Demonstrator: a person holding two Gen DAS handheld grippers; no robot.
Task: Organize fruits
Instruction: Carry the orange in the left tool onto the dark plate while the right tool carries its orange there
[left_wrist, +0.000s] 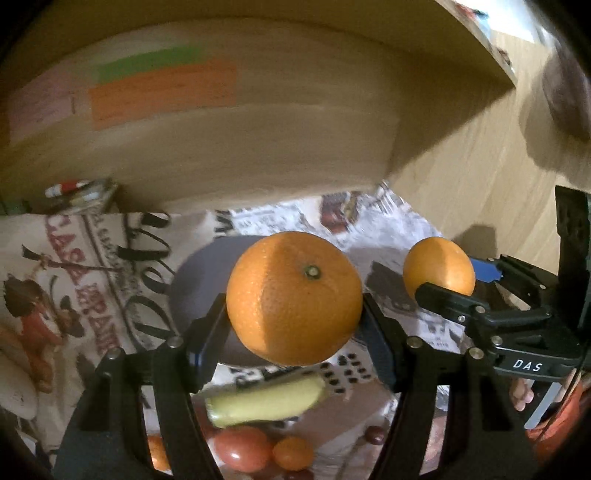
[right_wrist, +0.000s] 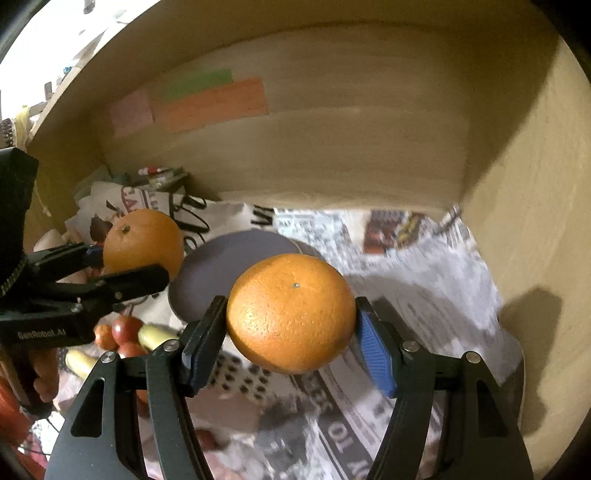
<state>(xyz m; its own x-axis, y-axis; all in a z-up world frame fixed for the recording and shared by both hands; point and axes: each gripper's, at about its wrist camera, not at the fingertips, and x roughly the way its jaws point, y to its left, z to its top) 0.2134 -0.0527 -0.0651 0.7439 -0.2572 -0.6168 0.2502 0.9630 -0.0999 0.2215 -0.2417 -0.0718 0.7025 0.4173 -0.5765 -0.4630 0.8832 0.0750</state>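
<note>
Newspaper-lined wooden shelf (right_wrist: 424, 266) with a grey plate (right_wrist: 229, 266) at its middle.
Left tool (left_wrist: 294, 325) grips one orange (left_wrist: 293, 297); right tool (right_wrist: 291, 325) grips another orange (right_wrist: 291, 312) above the plate; bananas (left_wrist: 266, 402) and tomatoes (left_wrist: 242, 448) at 6 o'clock.

plate (right_wrist: 229, 273) on newspaper (right_wrist: 424, 280); banana (left_wrist: 266, 402), tomatoes (left_wrist: 242, 448) nearer camera.

Black left gripper (left_wrist: 293, 325) and right gripper (right_wrist: 291, 332): blue ribbed pads, silver screws, white lettering.

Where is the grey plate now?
The grey plate lies on the newspaper, centre-left in the right wrist view, behind the two held oranges.
</note>
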